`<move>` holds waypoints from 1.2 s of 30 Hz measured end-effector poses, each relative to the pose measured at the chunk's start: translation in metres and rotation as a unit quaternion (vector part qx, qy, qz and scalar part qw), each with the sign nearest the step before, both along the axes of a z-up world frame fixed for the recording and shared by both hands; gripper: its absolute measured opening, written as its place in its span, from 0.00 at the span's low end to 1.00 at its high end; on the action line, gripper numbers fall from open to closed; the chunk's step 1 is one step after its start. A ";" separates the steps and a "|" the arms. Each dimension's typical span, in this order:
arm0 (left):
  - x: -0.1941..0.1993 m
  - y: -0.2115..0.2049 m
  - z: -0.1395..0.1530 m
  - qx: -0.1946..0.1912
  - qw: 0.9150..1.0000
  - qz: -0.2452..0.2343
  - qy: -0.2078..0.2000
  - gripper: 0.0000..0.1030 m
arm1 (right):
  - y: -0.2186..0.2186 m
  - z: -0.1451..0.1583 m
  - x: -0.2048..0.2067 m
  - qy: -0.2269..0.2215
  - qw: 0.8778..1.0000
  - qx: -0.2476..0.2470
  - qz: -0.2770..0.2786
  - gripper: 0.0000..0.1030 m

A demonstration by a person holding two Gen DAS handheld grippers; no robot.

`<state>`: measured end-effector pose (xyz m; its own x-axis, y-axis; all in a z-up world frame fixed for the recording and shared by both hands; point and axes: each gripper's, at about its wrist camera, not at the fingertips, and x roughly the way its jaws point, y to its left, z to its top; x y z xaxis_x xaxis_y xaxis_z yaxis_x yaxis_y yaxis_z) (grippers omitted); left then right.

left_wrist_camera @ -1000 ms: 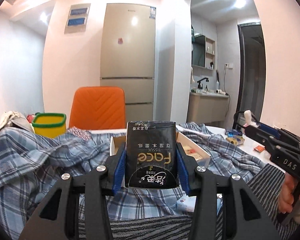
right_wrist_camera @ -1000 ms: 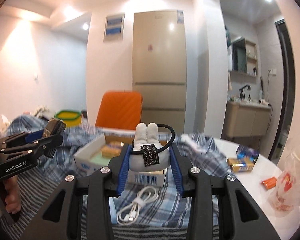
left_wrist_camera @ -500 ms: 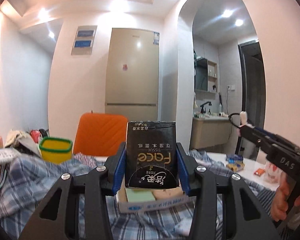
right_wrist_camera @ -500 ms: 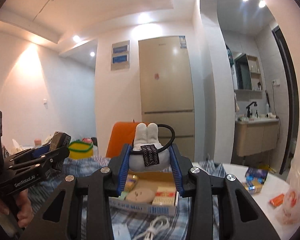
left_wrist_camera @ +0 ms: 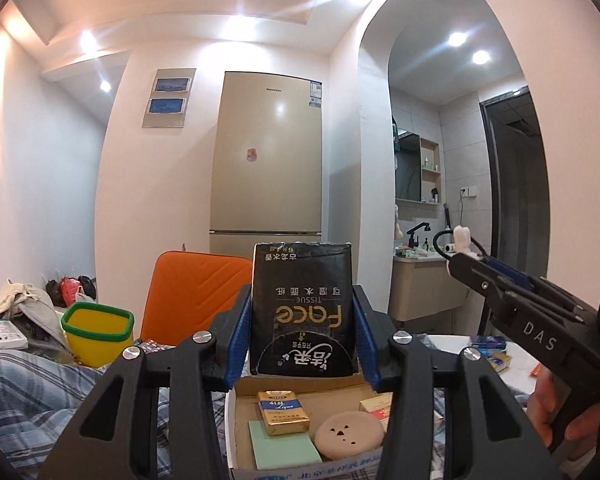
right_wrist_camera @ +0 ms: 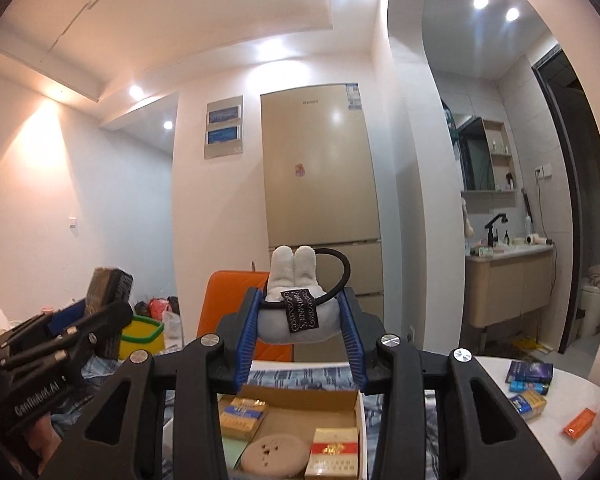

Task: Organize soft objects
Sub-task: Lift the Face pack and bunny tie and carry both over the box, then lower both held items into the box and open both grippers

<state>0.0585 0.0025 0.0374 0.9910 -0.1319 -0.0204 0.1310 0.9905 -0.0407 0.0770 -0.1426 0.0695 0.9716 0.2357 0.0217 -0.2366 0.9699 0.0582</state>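
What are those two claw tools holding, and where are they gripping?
Left gripper: a black tissue pack, pinched by its sides. Right gripper: a white plush bunny hair tie, squeezed across its body.

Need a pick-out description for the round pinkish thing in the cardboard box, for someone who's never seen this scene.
Start at the open cardboard box lying on the plaid cloth below the two hand-held grippers. Inside, a gold and blue cigarette pack lies over a pale green pad, and a red and gold pack sits opposite. The round pinkish-beige puff between them is the only disc, with small dark holes on top.

Home: fridge (left_wrist_camera: pixel 266 156), washbasin (right_wrist_camera: pixel 508 254), cluttered table (right_wrist_camera: pixel 556 392)
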 end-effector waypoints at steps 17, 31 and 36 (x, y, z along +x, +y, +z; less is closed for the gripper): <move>0.048 0.002 -0.037 -0.006 0.996 0.021 0.083 0.43 | 0.013 -0.051 0.051 0.074 0.997 -0.033 0.005 0.40; 0.085 0.001 -0.057 -0.009 0.981 0.014 0.194 0.44 | 0.012 -0.081 0.112 0.221 0.974 -0.041 -0.007 0.40; 0.097 -0.004 -0.067 0.004 0.970 0.016 0.241 0.44 | 0.009 -0.090 0.125 0.257 0.965 -0.043 0.001 0.40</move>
<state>0.1551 -0.0015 -0.0293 0.8693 -0.0997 -0.4841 0.0678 0.9942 -0.0829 0.2016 -0.1339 -0.0207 0.8480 0.2163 -0.4838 -0.1990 0.9761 0.0875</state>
